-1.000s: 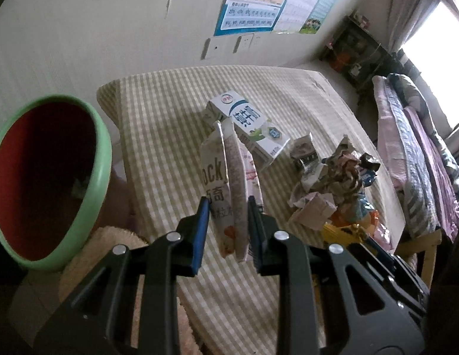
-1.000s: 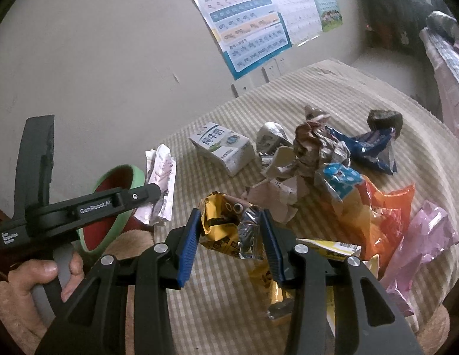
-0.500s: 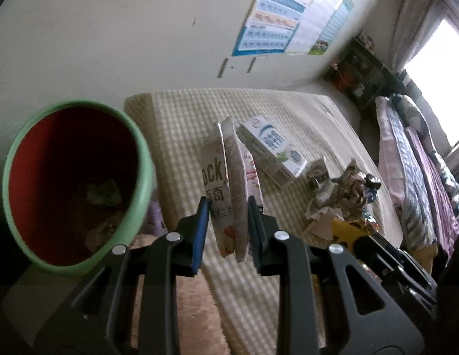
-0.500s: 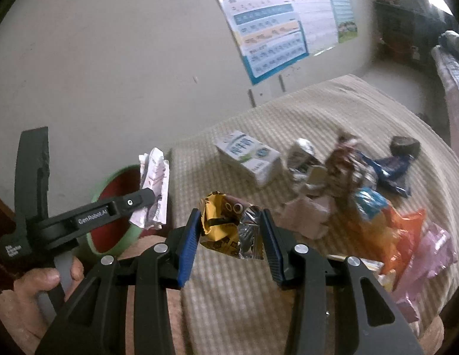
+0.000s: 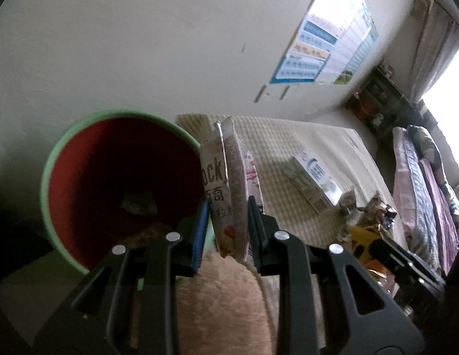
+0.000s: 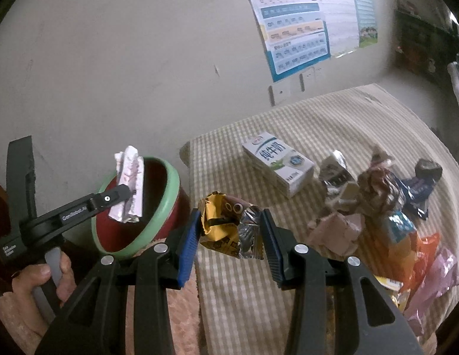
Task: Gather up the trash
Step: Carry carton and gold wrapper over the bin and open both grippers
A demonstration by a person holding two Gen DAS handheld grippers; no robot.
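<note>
Left tool (image 5: 225,222) now over bin (image 5: 51,159)

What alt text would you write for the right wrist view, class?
The right tool grips a crumpled yellow wrapper above the checked table. Left of it, the left tool holds a white packet over the green-rimmed bin; more litter covers the table.

Black hand-held gripper (image 6: 229,236) (blue pads (image 6: 186,247))

The flat snack wrapper (image 5: 222,189) reads "OCK" plus 奇; the milk carton (image 6: 278,162) says 纯牛奶; the left gripper (image 6: 123,193) arm is stamped "GenRobot.AI".
</note>
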